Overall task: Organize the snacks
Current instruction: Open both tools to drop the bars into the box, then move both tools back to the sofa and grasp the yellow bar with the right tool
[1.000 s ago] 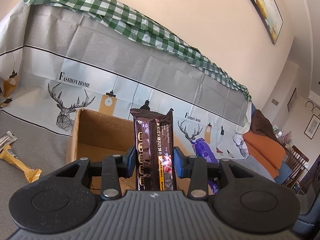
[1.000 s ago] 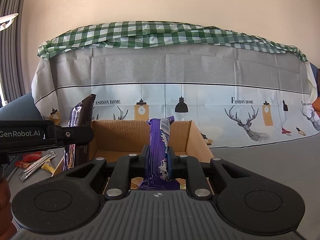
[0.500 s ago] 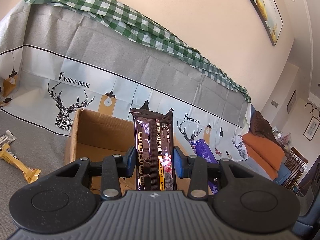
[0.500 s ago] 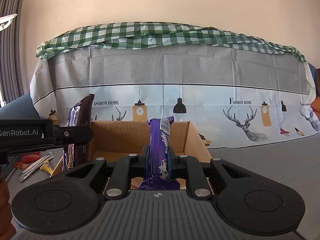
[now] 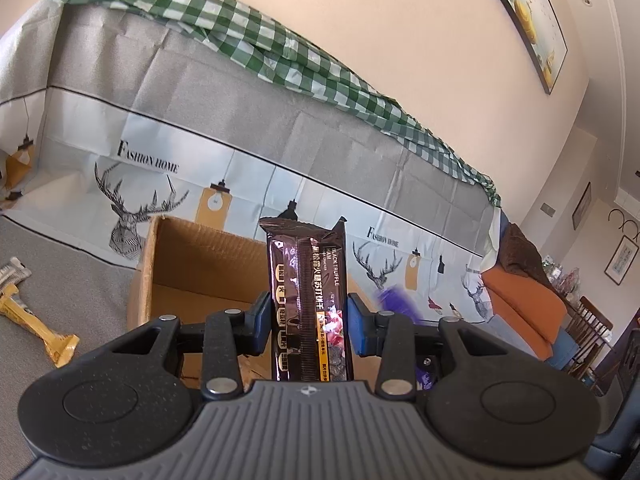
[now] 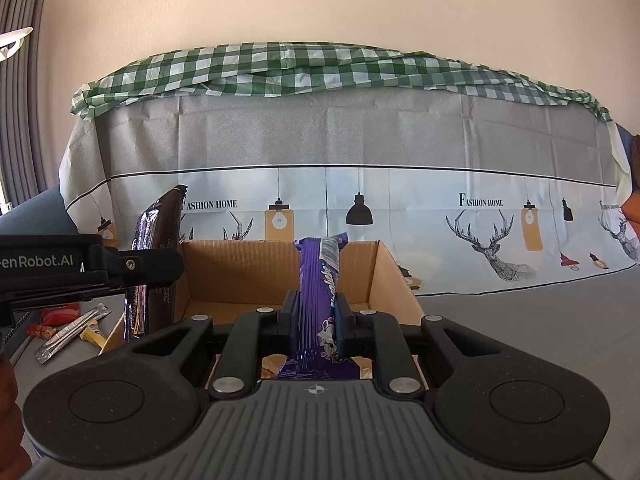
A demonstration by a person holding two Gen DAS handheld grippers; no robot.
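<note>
An open cardboard box stands on the grey cloth just ahead of both grippers. My left gripper is shut on a dark brown snack pack, which stands upright between the blue pads at the box's near edge. In the right wrist view that gripper and its dark pack show at the box's left wall. My right gripper is shut on a purple snack pack, upright over the box's near side. From the left wrist, that purple pack is only a blur.
Loose snacks lie on the grey cloth left of the box: a yellow bar, a silver wrapper, a silver stick and a red pack. A deer-print cloth wall rises behind the box. An orange sofa stands far right.
Both grippers and their packs stay where they were. Only the purple pack looks more blurred in the left wrist view.
</note>
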